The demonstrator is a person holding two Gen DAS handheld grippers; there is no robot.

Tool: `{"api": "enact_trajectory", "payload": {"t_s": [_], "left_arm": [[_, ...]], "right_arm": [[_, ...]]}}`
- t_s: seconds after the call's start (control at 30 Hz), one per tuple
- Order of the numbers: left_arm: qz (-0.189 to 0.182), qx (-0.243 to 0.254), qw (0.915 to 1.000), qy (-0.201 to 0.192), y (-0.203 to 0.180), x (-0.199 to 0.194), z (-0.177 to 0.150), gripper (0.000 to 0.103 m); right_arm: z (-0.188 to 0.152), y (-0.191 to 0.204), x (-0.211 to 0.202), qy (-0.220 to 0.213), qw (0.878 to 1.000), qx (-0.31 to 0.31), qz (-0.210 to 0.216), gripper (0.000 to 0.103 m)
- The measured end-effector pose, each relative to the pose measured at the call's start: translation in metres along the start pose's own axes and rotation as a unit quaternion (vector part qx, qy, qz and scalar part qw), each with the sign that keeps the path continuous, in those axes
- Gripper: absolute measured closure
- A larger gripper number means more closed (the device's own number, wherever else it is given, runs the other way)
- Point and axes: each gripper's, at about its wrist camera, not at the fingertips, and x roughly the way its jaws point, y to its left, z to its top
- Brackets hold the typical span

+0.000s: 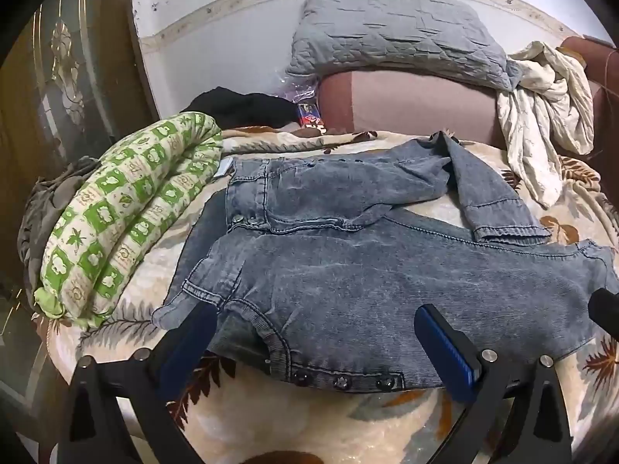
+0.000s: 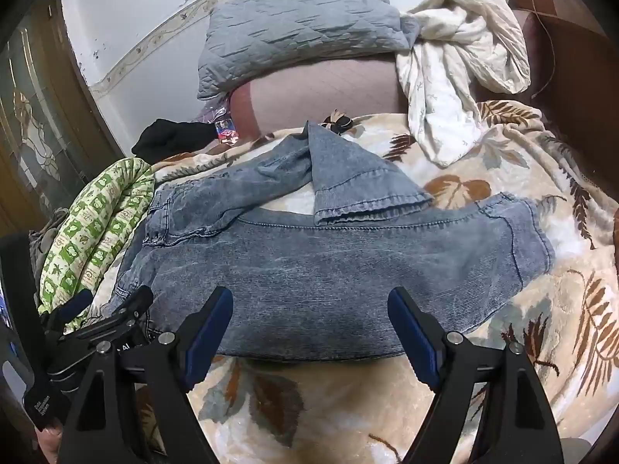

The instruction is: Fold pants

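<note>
Grey-blue denim pants (image 1: pixel 348 266) lie flat across the leaf-patterned bed blanket (image 1: pixel 309 425), waistband to the left, with the far leg bent back over itself. My left gripper (image 1: pixel 315 326) is open just above the near waistband edge with its snap buttons, holding nothing. In the right wrist view the pants (image 2: pixel 329 263) stretch left to right, and my right gripper (image 2: pixel 309 309) is open over the near edge of the front leg, empty. The left gripper (image 2: pixel 112 301) shows at that view's left edge.
A rolled green-and-white quilt (image 1: pixel 127 212) lies left of the pants. A grey pillow (image 1: pixel 394 31) rests on the pink headboard (image 1: pixel 418 104), with a cream garment (image 1: pixel 541 116) draped at the right. Black cloth (image 1: pixel 243 106) sits at the back left by a wooden door (image 1: pixel 65 96).
</note>
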Motion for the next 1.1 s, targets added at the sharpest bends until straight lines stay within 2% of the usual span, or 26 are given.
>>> {"api": "enact_trajectory", "payload": {"t_s": [1.1], "left_arm": [[-0.010,-0.002,0.9999,-0.003,0.0007,-0.0016,0.0007,0.000]], "right_arm": [[-0.0003,0.0011,-0.0013,-0.010,1.000,-0.004,0.003,0.020]]}}
